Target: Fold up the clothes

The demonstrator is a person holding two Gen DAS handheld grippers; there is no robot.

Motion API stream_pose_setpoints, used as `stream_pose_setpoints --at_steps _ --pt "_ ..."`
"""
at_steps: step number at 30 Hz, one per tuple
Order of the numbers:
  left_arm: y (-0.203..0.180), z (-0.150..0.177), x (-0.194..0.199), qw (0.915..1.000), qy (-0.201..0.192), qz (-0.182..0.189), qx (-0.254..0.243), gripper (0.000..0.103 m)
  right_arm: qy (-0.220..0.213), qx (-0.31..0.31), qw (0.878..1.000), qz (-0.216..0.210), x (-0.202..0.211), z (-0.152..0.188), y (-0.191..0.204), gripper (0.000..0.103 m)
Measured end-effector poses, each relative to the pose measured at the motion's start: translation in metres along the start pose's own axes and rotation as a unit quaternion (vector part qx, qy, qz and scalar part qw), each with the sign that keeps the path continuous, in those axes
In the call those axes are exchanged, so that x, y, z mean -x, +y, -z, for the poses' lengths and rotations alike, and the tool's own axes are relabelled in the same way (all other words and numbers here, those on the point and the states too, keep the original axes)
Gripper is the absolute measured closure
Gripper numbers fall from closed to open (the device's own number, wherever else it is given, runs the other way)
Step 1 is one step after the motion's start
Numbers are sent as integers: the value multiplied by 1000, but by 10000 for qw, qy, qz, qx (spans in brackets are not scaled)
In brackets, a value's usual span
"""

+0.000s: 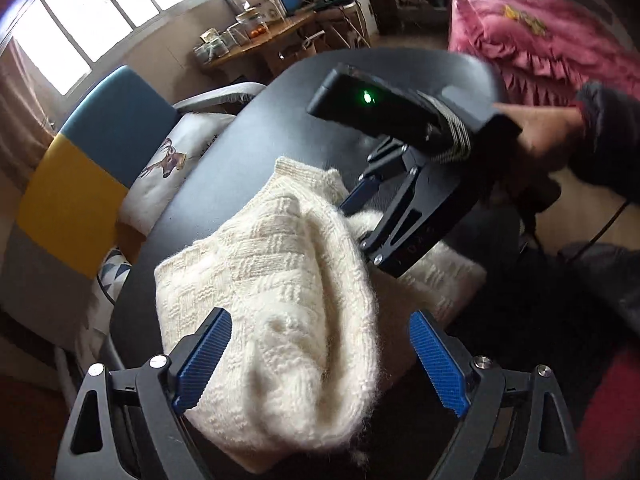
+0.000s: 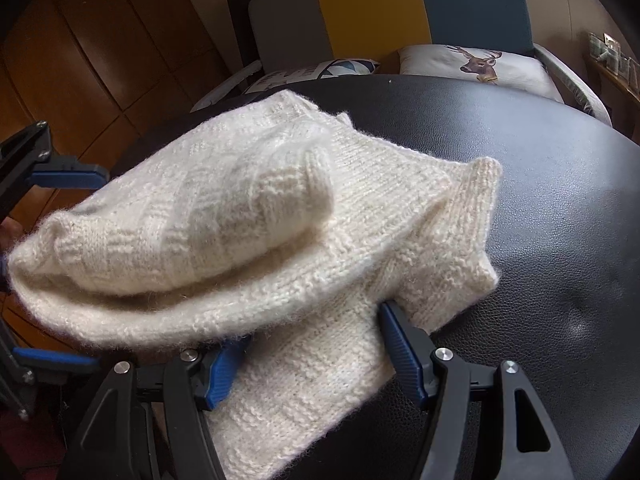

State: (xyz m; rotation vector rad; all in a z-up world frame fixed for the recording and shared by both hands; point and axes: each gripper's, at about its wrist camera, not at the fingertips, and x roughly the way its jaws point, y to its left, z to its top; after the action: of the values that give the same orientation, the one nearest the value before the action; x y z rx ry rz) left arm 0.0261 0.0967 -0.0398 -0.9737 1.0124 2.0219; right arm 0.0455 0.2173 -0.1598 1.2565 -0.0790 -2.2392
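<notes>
two grippers work a cream knit sweater (image 1: 276, 280) on a round black table (image 1: 256, 128). from the left wrist, the left gripper (image 1: 320, 364) at lower centre stands wide, pads clear of the folded bulge, apparently letting the layer settle; at centre right the right gripper (image 1: 360, 220) bears on the knit. from the right wrist, the right gripper (image 2: 316, 356) at lower centre straddles the sweater (image 2: 256, 232), jaws parted and seemingly pinning it flat; a firm pinch cannot be told. a deer cushion (image 2: 476, 66) sits upper right.
</notes>
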Motion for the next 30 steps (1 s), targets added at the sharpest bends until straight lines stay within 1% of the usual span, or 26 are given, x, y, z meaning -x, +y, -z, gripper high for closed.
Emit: stream_pose_setpoints --at_steps 2,3,4,5,6,7,9,10,11,12,13,14,15,16,17,18,19,20,21,22,23,25,26,28,29,30 --pt "3 1 -13 9995 158 -289 -19 12 -81 -18 10000 -48 1 3 -1 35" --pt "6 2 -19 9989 223 -403 43 22 -123 -26 9999 -73 2 4 -2 35" --pt "13 2 -25 9985 301 -376 241 38 -155 -33 9998 -93 2 5 -3 35" --pt "25 3 -29 9972 392 -214 602 72 -182 -39 9998 -112 3 5 -3 35" --pt "39 5 -33 9935 455 -10 1043 75 -200 -39 9997 -122 3 6 -3 35" --pt "50 8 -34 9893 464 160 1371 75 -203 -23 9997 -121 3 6 -3 35" --pt "64 13 -31 9833 345 411 1739 78 -199 14 9997 -107 2 6 -3 35" --pt "72 16 -30 9779 278 609 1981 79 -195 25 9998 -97 2 6 -3 35" --pt "81 20 -27 9689 204 900 2297 79 -190 32 9998 -83 2 6 -2 35" --pt "92 25 -24 9566 94 1193 2656 80 -184 35 9998 -67 2 5 -2 35" --pt "105 31 -20 9389 -103 1512 3090 80 -179 39 9998 -51 2 5 -1 35" --pt "121 39 -15 9154 -395 1834 3562 80 -176 39 9998 -37 1 5 -1 35" --pt "138 49 -8 8865 -739 2123 4044 81 -178 31 9998 -28 1 5 0 35" --pt "155 61 -3 8526 -1107 2379 4519 81 -187 16 9998 -21 1 5 0 35" --pt "171 72 2 8178 -1481 2548 4944 81 -204 -4 9998 -16 1 6 0 35" --pt "184 81 7 7852 -1823 2649 5292 81 -227 -18 9997 -17 1 7 0 35" --pt "194 87 12 7578 -2120 2711 5543 81 -251 -31 9997 -20 1 7 0 34" --pt "201 89 16 7395 -2363 2728 5683 81 -268 -43 9996 -19 0 8 0 33" --pt "205 88 20 7279 -2546 2731 5751 81 -272 -52 9996 -14 0 8 1 33" --pt "202 81 21 7344 -2582 2695 5668 81 -271 -59 9996 -8 0 7 1 33" --pt "196 69 20 7515 -2527 2627 5498 81 -270 -67 9996 -2 -1 7 1 32" --pt "175 46 11 7909 -2260 2506 5105 81 -287 -74 9996 0 -1 6 2 32" --pt "164 36 3 8065 -2081 2516 4929 81 -315 -82 9995 -12 0 7 2 32" --pt "143 22 -15 8290 -1740 2564 4655 81 -379 -105 9992 -52 0 9 1 32" --pt "134 16 -24 8370 -1576 2603 4547 81 -408 -112 9991 -73 0 9 0 32" --pt "126 15 -32 8404 -1455 2636 4506 81 -434 -113 9990 -91 1 10 0 32"
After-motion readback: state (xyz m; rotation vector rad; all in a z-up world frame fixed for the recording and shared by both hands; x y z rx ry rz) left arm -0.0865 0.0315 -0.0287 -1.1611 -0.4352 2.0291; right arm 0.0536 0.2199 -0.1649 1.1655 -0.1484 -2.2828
